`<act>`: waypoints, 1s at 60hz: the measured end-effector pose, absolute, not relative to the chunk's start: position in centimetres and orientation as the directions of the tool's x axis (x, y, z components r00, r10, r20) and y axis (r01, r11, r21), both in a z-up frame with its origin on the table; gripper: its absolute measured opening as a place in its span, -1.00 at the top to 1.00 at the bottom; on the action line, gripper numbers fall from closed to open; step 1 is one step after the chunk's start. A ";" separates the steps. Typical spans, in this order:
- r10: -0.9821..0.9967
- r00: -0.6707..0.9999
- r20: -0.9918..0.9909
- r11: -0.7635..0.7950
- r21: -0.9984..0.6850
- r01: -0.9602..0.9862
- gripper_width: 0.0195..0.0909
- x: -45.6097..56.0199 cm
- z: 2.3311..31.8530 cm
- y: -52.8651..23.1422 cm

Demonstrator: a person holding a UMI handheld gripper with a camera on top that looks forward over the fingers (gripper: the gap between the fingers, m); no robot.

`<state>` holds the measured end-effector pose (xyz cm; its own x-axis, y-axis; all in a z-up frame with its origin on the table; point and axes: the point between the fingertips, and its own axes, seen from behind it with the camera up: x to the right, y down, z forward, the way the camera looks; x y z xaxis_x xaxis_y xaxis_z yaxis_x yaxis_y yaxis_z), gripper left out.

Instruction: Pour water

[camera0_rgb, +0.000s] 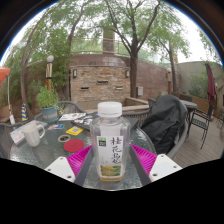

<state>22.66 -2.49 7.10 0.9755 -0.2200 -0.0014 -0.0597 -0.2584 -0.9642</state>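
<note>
Gripper view shows my tool (110, 162) nearest, its two pink pads (143, 158) flanking a clear plastic bottle (110, 145) that stands upright between them on the round glass surface (40, 150). The pads look pressed against the bottle's label (110, 152) on both sides, so I read the tool as closed on it at about mid-body, though the bottle's bulk hides the actual contact lines and a slim gap could be there.

It wears a white cap (110, 106), which appears to be screwed on. I judge it light to moderate in weight, depending on how full it is, which I cannot tell. Thin plastic like this will dent under a hard squeeze and its smooth wall can slip, so the labelled waist is the best place to hold it, firmly but not crushingly.

Just beyond the bottle lie a small yellow item (75, 131) and a pink one (74, 145), with a white mug (33, 132) off to the left, the likeliest vessel for pouring. A dark bag (165, 122) sits on a chair to the right. Farther off are a potted plant (46, 98), a brick wall (100, 82) and trees (120, 30).
</note>
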 end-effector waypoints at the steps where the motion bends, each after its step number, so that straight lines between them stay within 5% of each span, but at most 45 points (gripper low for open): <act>1: -0.222 0.975 -0.009 -0.252 -0.965 -0.066 -0.69 22.7 7.0 -2.1; 5: -0.221 0.975 -0.039 -0.219 -0.972 -0.089 -0.67 22.8 7.2 -0.7; 8: -0.220 0.975 -0.041 -0.225 -0.970 -0.092 -0.14 22.6 6.9 0.0; 21: -0.218 0.975 -0.042 -0.192 -0.978 -0.085 -0.05 22.8 7.0 0.3; 31: -0.239 0.971 -0.016 -0.285 -0.955 -0.086 0.24 22.6 6.7 0.5; 43: -0.194 0.924 0.329 -0.337 -0.907 0.252 0.31 17.8 13.6 2.8; 48: -0.111 0.826 0.552 -0.361 -0.797 0.484 0.31 13.4 17.2 4.1; 53: 0.000 0.673 0.739 -0.389 -0.620 0.681 0.32 8.2 16.9 6.3; 60: 0.147 0.220 0.964 -0.349 -0.157 0.924 0.32 3.2 18.2 8.6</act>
<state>3.16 8.63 18.21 0.2200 0.1468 0.9644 0.9236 -0.3494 -0.1575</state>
